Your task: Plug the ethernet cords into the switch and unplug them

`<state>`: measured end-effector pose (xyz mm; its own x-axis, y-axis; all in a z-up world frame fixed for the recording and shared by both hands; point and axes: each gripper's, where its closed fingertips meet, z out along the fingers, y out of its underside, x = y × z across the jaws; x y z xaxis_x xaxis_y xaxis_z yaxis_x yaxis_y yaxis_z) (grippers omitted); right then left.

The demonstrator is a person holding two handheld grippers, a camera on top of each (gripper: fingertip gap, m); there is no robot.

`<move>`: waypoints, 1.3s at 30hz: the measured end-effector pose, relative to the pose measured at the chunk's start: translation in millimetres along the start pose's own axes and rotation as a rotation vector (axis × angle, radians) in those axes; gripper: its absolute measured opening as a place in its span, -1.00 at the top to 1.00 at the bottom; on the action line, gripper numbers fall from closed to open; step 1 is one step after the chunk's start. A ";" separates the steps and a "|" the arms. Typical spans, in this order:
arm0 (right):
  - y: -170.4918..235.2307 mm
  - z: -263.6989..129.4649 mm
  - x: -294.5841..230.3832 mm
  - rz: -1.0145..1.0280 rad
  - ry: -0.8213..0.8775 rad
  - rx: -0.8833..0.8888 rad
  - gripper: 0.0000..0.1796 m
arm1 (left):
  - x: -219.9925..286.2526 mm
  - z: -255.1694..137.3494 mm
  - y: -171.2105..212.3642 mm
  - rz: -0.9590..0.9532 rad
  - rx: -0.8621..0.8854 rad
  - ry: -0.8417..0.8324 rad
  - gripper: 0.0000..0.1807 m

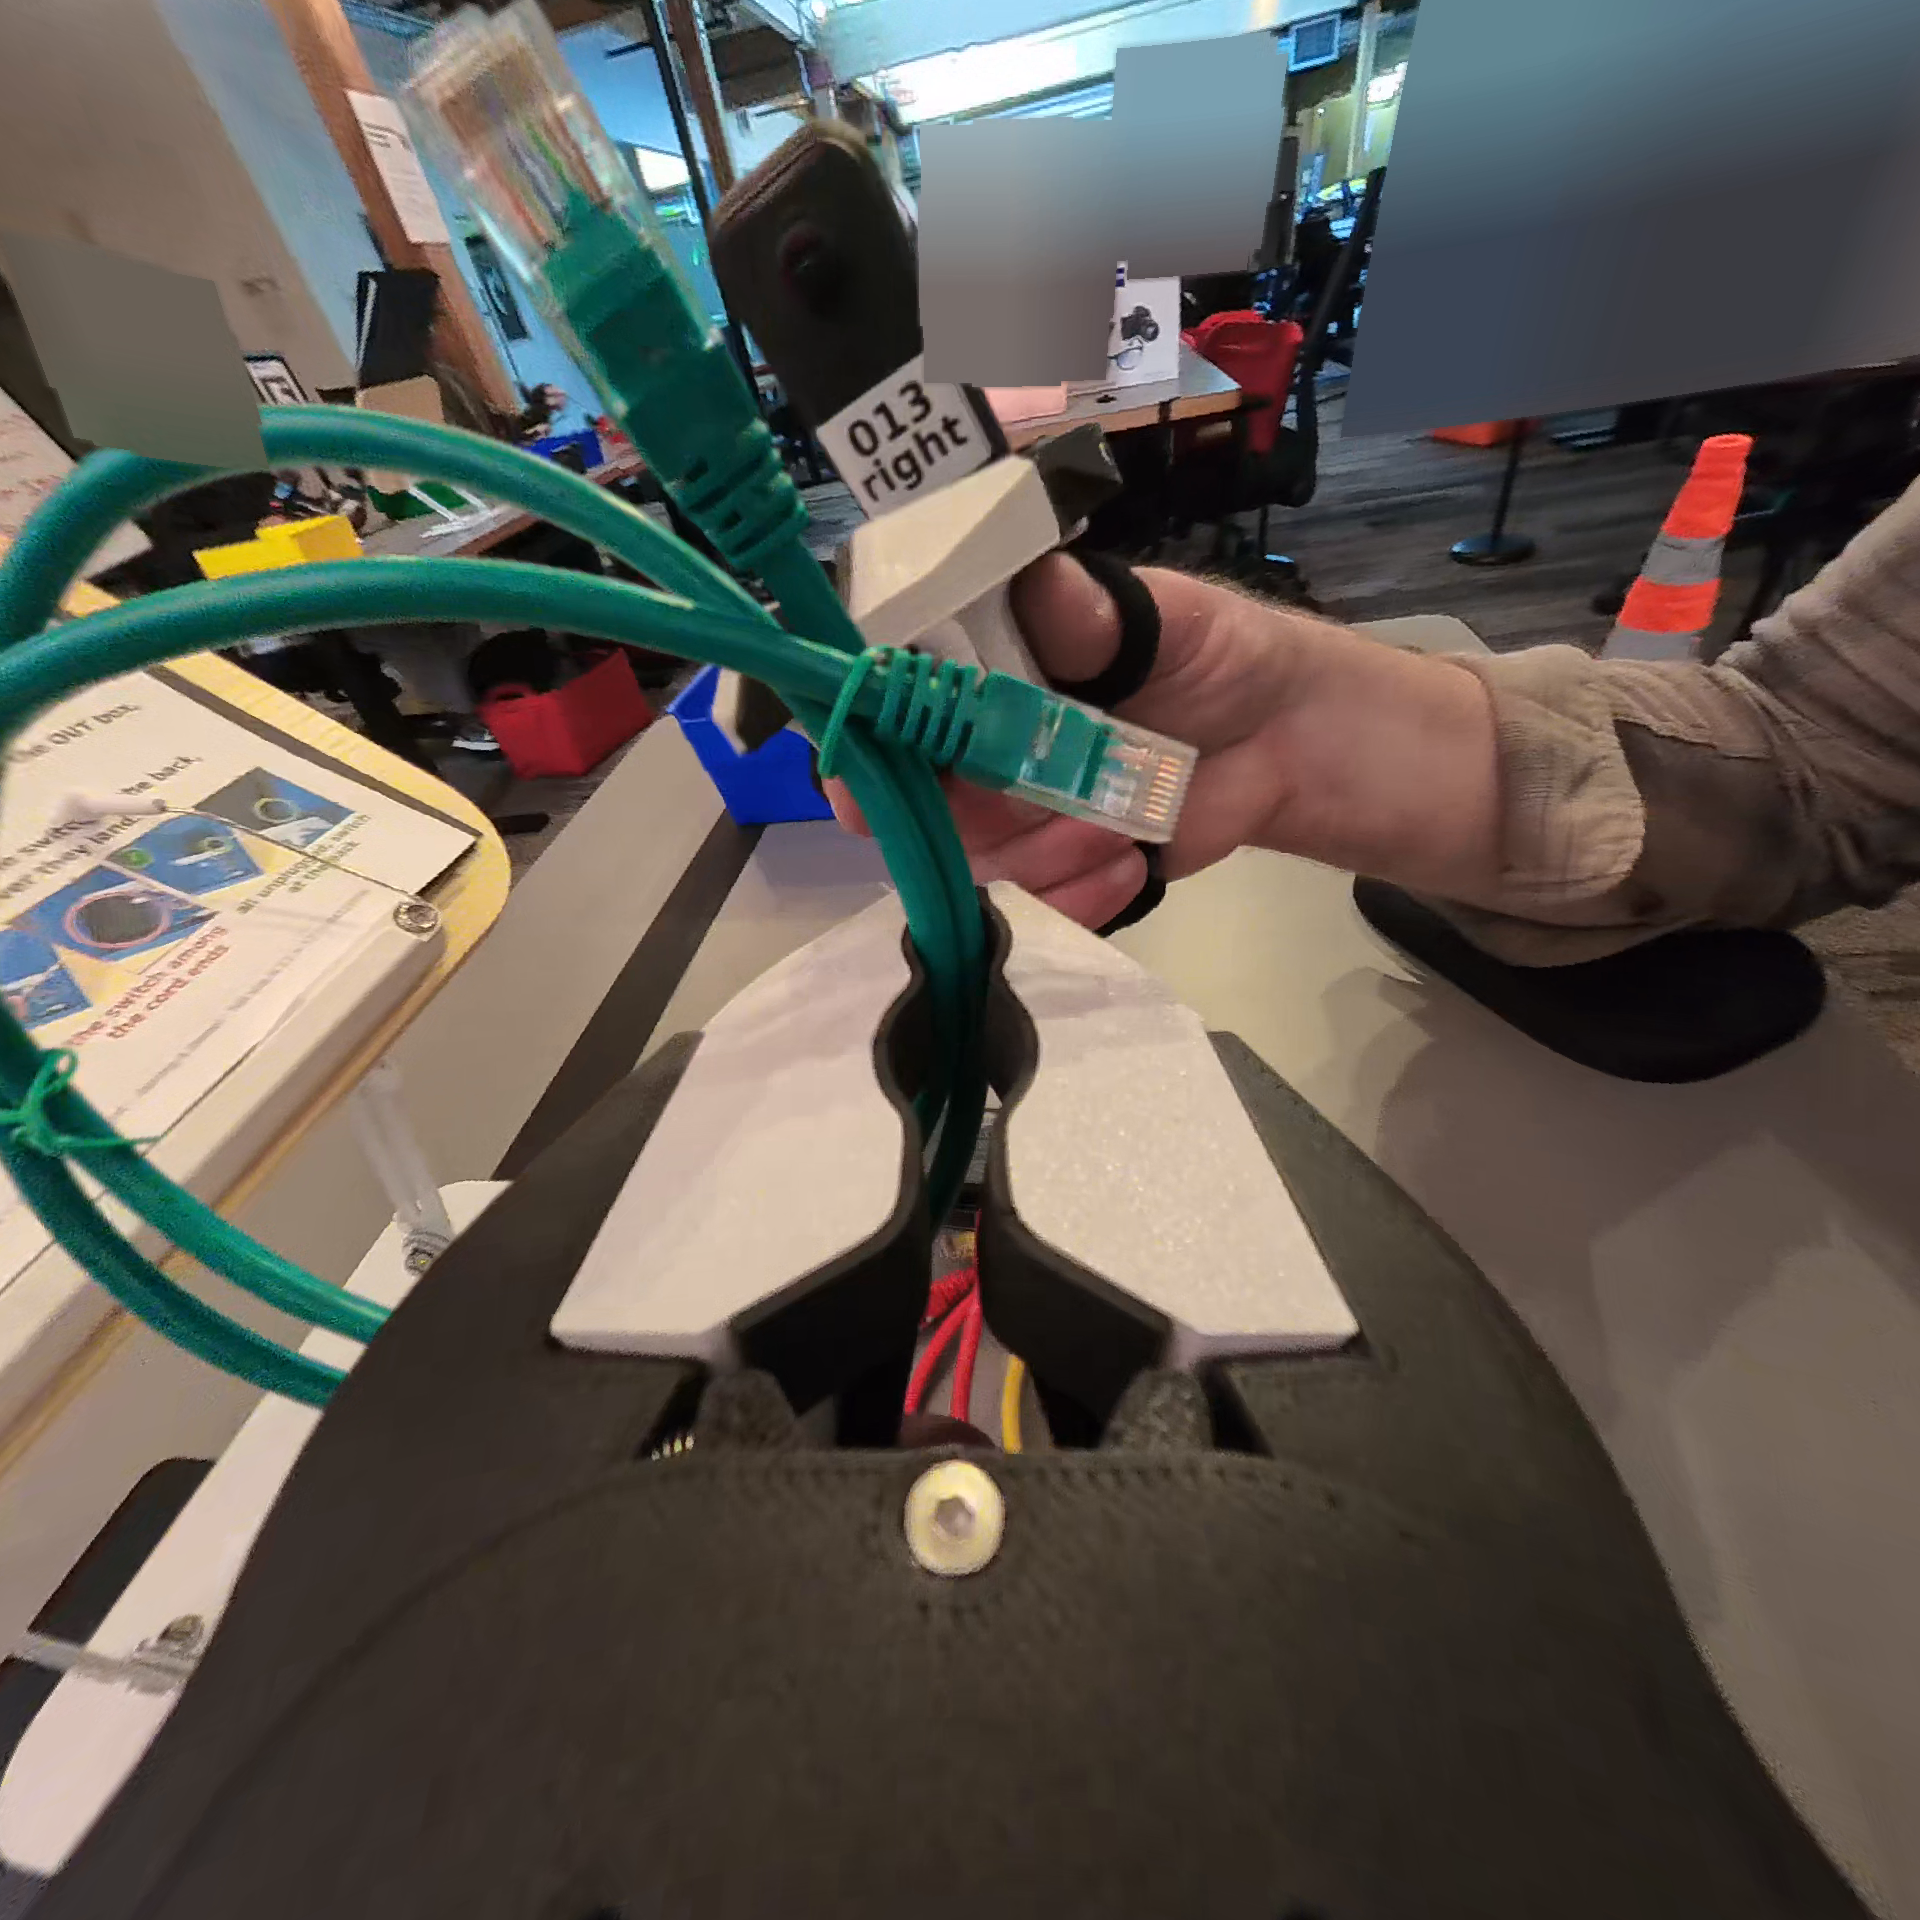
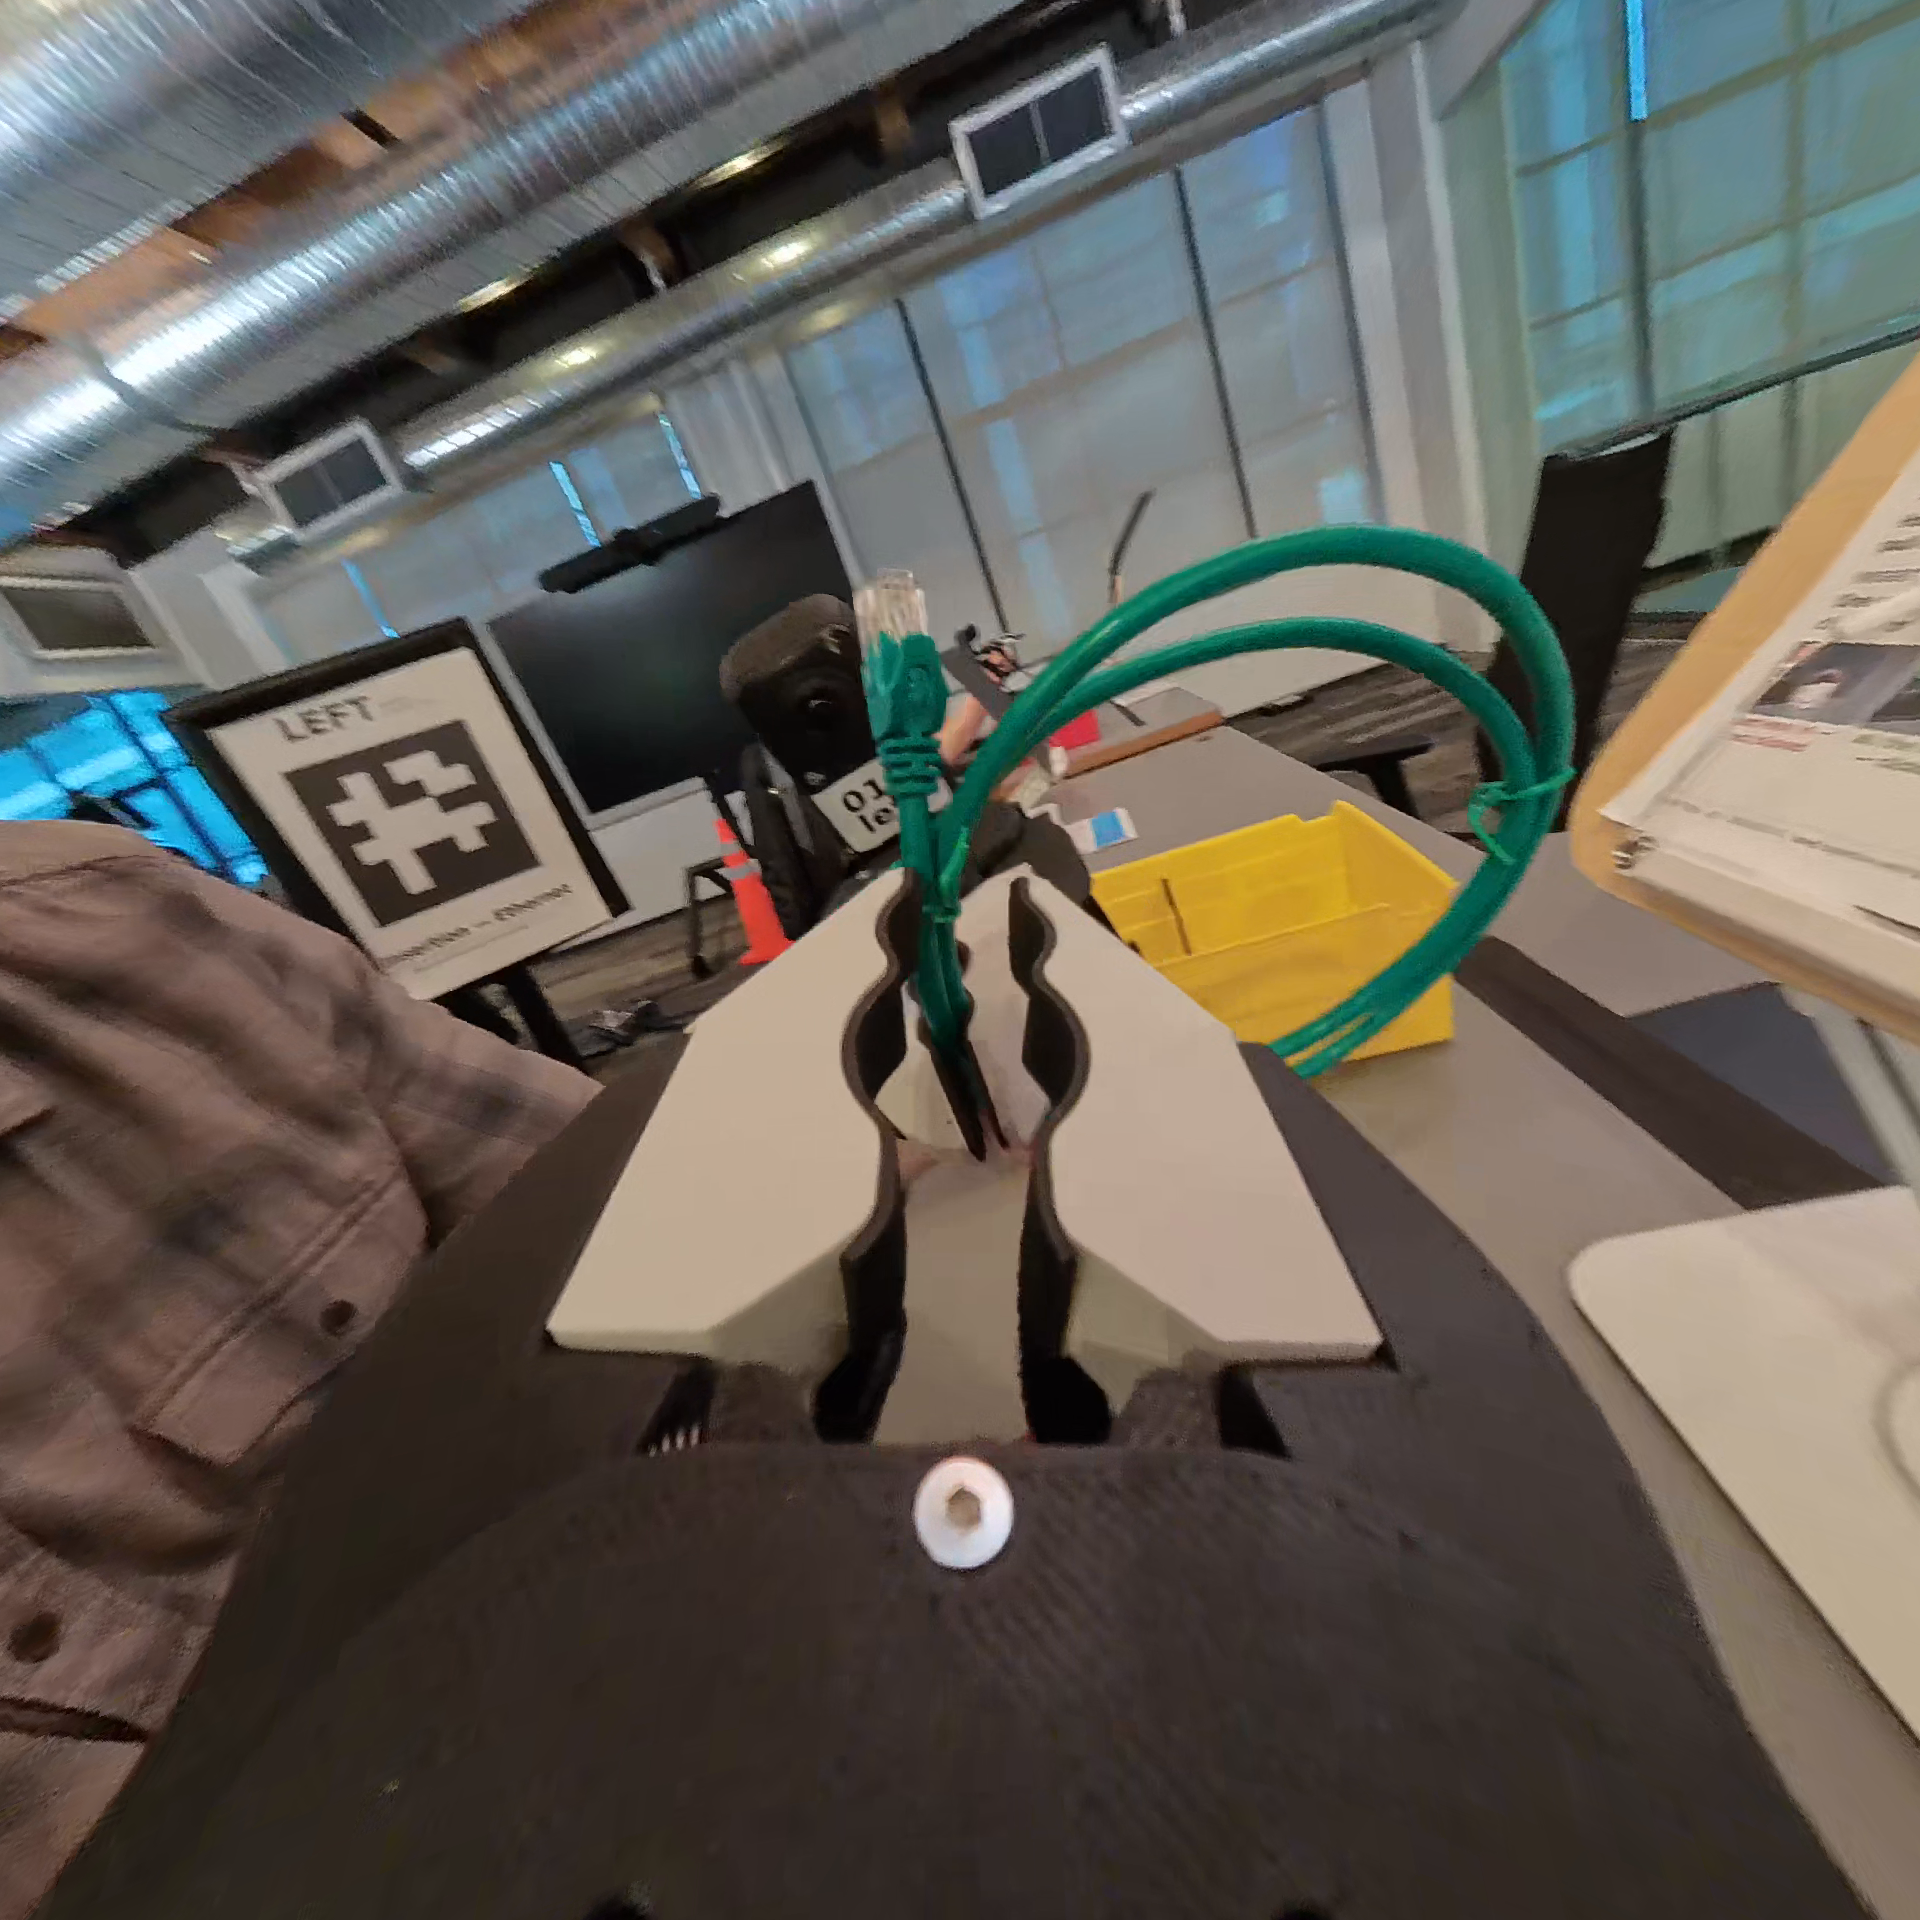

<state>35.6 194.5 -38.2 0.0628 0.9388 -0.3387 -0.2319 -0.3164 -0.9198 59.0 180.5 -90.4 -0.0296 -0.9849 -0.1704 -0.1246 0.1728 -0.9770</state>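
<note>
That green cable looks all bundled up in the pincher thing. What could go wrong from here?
1. The green ethernet cord is still coiled and bound by a twist tie, so the loops may snag before either plug reaches a switch.
2. The left gripper pinches only the strands, with both clear plugs loose above its jaws; they could swing and be hard to aim.
3. The right gripper is open, so a slip goes uncaught.

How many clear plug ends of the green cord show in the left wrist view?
2. One plug points up at the top left, blurred and close to the camera. The other plug points right, in front of the hand that holds the right claw. The green cord runs between the left claw's fingers.
</note>
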 end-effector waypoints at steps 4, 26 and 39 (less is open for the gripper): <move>0.0 2.3 -9.4 0.016 -0.063 0.015 0.90 | 7.0 2.9 4.4 -0.001 -0.018 0.044 0.96; -12.7 1.4 -21.5 -0.118 -0.066 0.089 1.00 | 29.3 -1.1 -27.8 -0.250 0.260 0.300 0.95; -33.7 -13.9 -22.5 -0.351 0.123 0.054 1.00 | 26.5 -5.3 -52.5 -0.398 0.423 0.328 0.96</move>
<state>55.5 182.1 -2.3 0.2626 0.9645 -0.0289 -0.2262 0.0324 -0.9735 59.5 145.4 -42.9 -0.3703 -0.9079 0.1965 0.2092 -0.2875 -0.9347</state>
